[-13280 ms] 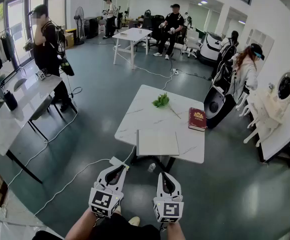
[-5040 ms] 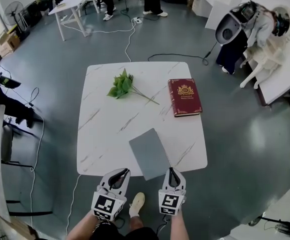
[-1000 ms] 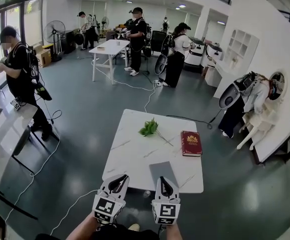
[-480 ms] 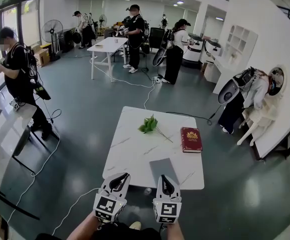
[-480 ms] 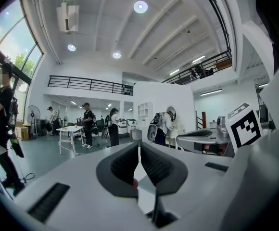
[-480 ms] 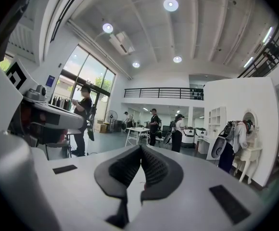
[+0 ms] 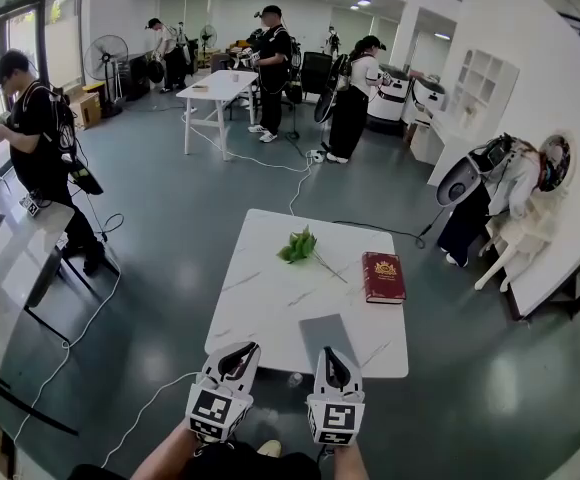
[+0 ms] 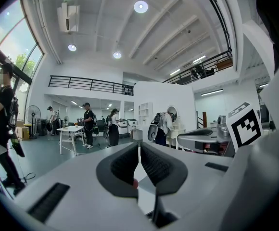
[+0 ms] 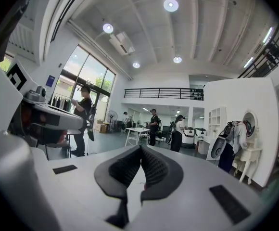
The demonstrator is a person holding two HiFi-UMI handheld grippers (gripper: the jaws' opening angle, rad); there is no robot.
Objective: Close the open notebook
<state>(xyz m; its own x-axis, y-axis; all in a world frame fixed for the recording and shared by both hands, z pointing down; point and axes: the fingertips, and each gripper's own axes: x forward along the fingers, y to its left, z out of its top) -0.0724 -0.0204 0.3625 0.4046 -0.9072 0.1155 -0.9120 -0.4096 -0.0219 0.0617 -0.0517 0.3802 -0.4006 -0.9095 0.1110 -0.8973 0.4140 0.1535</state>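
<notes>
The notebook (image 7: 328, 340) is noted flat, grey cover up, apparently shut, at the worktop's (image 7: 270, 293) near edge. It is judged light, thin and pliable, and best taken by a free cover edge. Jaws of the left gripper (image 7: 241, 349) and right gripper (image 7: 328, 354) are closed on nothing.

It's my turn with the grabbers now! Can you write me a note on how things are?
Left gripper: shut, empty, held low before the table.
Right gripper: shut, empty, beside it.
Notebook: closed, flat at the table's near edge. Red book and leaves lie farther back.
Done: the notebook is closed.
Left: nothing, it seems.
</notes>
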